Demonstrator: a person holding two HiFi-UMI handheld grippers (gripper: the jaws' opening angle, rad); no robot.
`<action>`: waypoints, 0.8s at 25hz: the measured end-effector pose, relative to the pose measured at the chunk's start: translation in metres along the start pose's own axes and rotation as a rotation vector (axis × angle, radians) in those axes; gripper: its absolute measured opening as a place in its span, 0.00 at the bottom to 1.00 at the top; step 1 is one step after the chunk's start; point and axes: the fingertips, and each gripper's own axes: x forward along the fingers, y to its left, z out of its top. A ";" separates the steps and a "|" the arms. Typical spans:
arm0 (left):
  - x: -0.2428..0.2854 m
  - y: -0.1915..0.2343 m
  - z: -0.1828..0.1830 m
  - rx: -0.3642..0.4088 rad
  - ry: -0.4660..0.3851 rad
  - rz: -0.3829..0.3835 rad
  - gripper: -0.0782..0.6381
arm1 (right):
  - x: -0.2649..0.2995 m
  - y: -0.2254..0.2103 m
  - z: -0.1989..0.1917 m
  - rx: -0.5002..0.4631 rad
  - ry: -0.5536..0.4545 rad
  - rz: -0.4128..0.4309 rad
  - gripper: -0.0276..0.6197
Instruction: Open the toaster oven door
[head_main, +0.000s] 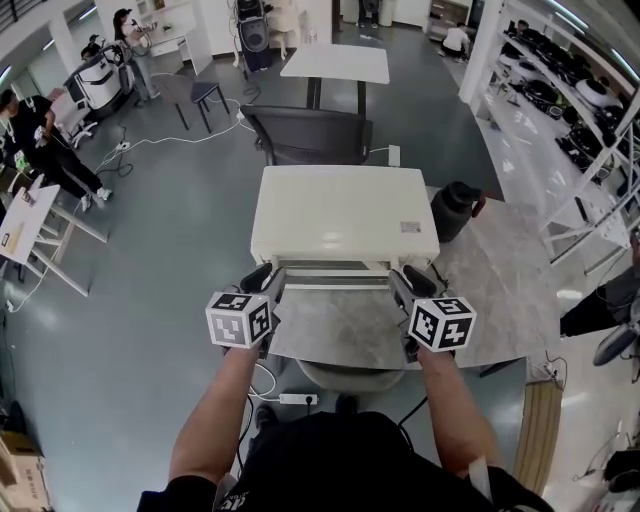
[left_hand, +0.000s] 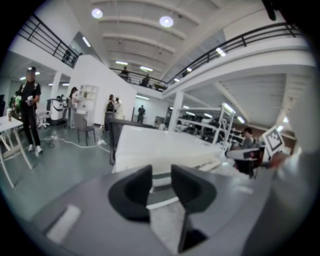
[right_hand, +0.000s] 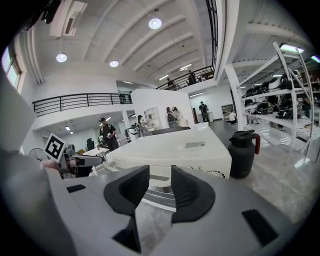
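Observation:
A white toaster oven stands on a grey marble table. Its door faces me and looks swung forward and down, with the handle bar along its front edge. My left gripper sits at the door's left end and my right gripper at its right end. Both are open, with nothing between their fingers. In the left gripper view the oven lies just beyond the left gripper, whose jaws stand parted. In the right gripper view the right gripper frames the door's striped front.
A dark flask stands on the table right of the oven. A black office chair is behind the oven. Shelving with dark appliances lines the right side. People stand at the far left.

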 end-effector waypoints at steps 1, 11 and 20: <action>0.002 0.001 -0.001 0.004 0.005 0.012 0.28 | 0.002 -0.001 0.001 -0.003 0.003 0.000 0.24; 0.021 0.013 -0.006 -0.007 0.026 0.058 0.32 | 0.025 -0.013 -0.010 0.022 0.050 -0.042 0.26; 0.023 0.016 -0.010 0.017 0.014 0.035 0.33 | 0.034 -0.016 -0.016 0.013 0.091 -0.081 0.26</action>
